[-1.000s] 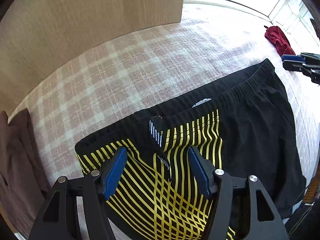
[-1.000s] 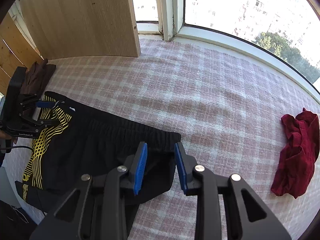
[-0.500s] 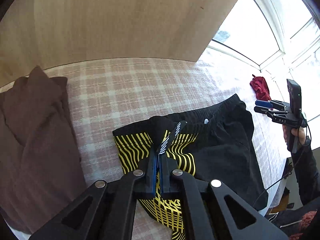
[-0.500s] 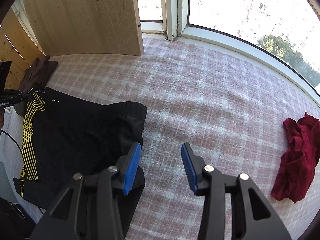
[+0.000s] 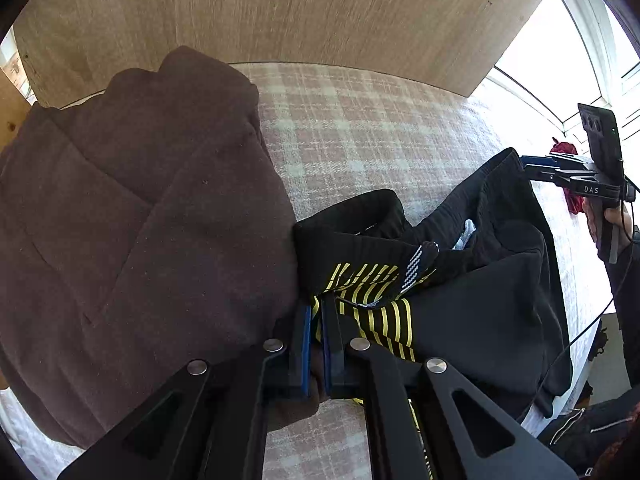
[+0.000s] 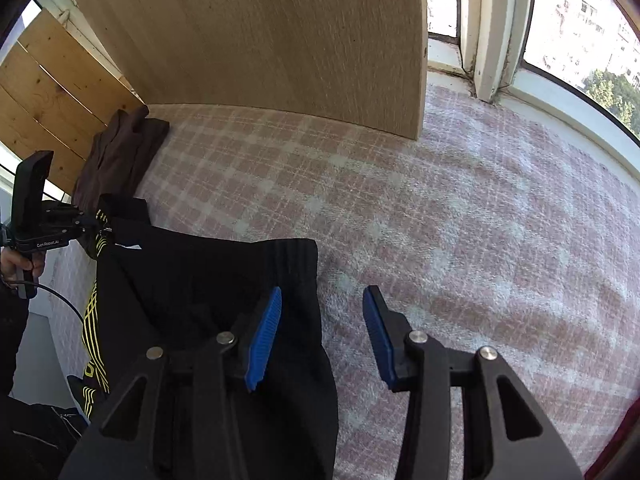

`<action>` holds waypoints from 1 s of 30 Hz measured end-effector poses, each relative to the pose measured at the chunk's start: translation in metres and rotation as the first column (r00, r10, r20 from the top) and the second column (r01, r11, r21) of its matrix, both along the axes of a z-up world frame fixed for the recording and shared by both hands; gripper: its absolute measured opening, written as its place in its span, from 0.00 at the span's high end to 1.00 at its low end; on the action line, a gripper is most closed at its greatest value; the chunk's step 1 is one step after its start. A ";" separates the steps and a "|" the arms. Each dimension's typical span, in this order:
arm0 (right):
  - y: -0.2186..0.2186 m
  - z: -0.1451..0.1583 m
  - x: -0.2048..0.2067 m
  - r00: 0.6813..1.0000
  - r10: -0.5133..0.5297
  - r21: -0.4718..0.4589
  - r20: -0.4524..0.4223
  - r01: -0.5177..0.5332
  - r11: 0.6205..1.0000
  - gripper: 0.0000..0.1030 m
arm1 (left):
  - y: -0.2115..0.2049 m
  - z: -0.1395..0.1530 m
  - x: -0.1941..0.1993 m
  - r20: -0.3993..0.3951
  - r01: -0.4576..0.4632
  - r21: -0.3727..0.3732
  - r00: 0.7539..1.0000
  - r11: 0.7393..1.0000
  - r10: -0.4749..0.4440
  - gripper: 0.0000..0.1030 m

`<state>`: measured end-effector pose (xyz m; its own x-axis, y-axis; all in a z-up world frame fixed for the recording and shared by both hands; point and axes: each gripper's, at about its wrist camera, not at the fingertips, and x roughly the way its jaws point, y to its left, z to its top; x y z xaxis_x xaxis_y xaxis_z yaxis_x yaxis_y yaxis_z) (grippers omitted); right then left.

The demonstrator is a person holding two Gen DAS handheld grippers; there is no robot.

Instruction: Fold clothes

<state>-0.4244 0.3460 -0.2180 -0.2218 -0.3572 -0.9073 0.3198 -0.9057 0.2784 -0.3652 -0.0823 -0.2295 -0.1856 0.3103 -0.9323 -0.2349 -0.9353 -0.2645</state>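
Left gripper (image 5: pixel 316 320): jaws pressed nearly together, pinching the yellow-striped corner of the shorts (image 5: pixel 480 312) at the waistband end. The pinched fabric was bunched just beside the brown garment (image 5: pixel 140 220), touching its edge.

Right gripper (image 6: pixel 322 336): jaws spread. The opposite waistband corner of the shorts (image 6: pixel 224 280) lay partly between them, with the left pad over the black cloth and the right pad over bare blanket (image 6: pixel 440 220). No pinch there: the pads were not pressing on anything I could see.

Position of the shorts: on the checked blanket, near the front edge, crumpled rather than flat. The waistband humped up in the middle between my two grippers, and the drawcord (image 5: pixel 416 268) lay loose across the striped panel.

Progress, judged: early. No clean fold line was visible anywhere on the shorts, and only one corner was secured. The brown garment near the wooden panel (image 5: pixel 320 12) appeared folded already, so I counted it done. A red garment (image 5: pixel 566 152) lay crumpled near the window, well apart, and untouched.

Left to do, as I read it: pinch the right corner, pull the waistband taut, lay the shorts flat, fold them, then take the red garment.
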 end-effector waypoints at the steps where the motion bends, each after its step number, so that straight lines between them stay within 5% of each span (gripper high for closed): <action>1: -0.005 -0.004 -0.003 1.000 0.013 -0.002 0.012 -0.013 1.000 0.59 | 0.000 0.000 0.000 -0.002 0.006 -0.003 1.000 1.000 -0.006 0.94; 3: -0.014 -0.010 -0.005 0.999 0.040 0.011 0.026 -0.040 0.999 0.62 | 0.002 0.000 0.002 -0.009 0.017 -0.010 1.000 1.000 -0.017 0.94; 6: -0.023 -0.016 -0.005 0.997 0.071 0.042 0.034 -0.072 0.997 0.89 | 0.004 0.003 0.005 -0.021 0.027 -0.016 0.999 0.999 -0.028 0.89; 8: -0.026 -0.016 -0.003 0.997 0.078 0.052 0.026 -0.079 0.995 0.94 | 0.008 0.006 0.009 -0.032 0.044 -0.019 0.998 0.999 -0.045 0.80; 14: 0.012 0.014 0.012 0.995 -0.056 0.061 -0.083 0.061 0.996 0.96 | 0.032 0.007 0.007 -0.065 0.099 -0.061 0.993 0.993 -0.103 0.64; 19: 0.077 0.029 0.025 0.961 -0.261 0.204 -0.090 0.274 0.940 0.96 | 0.058 0.010 -0.011 -0.095 0.142 -0.010 0.985 0.990 -0.143 0.56; 26: 0.076 0.022 0.034 0.969 -0.237 0.173 -0.067 0.245 0.954 0.96 | 0.101 0.000 -0.038 -0.076 0.171 -0.089 0.981 0.981 -0.178 0.57; 28: 0.065 0.023 0.034 0.974 -0.212 0.152 -0.086 0.223 0.963 0.96 | 0.104 -0.006 -0.040 -0.079 0.195 -0.163 0.975 0.967 -0.210 0.57; 30: 0.058 0.026 0.034 0.977 -0.191 0.141 -0.096 0.203 0.969 0.89 | 0.100 -0.010 -0.042 -0.086 0.191 -0.189 0.974 0.963 -0.210 0.72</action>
<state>-0.3904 0.4044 -0.1921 -0.3488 -0.1615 -0.9232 0.1470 -0.9823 0.1163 -0.4068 0.0181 -0.2393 -0.2360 0.1816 -0.9546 -0.4399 -0.8959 -0.0617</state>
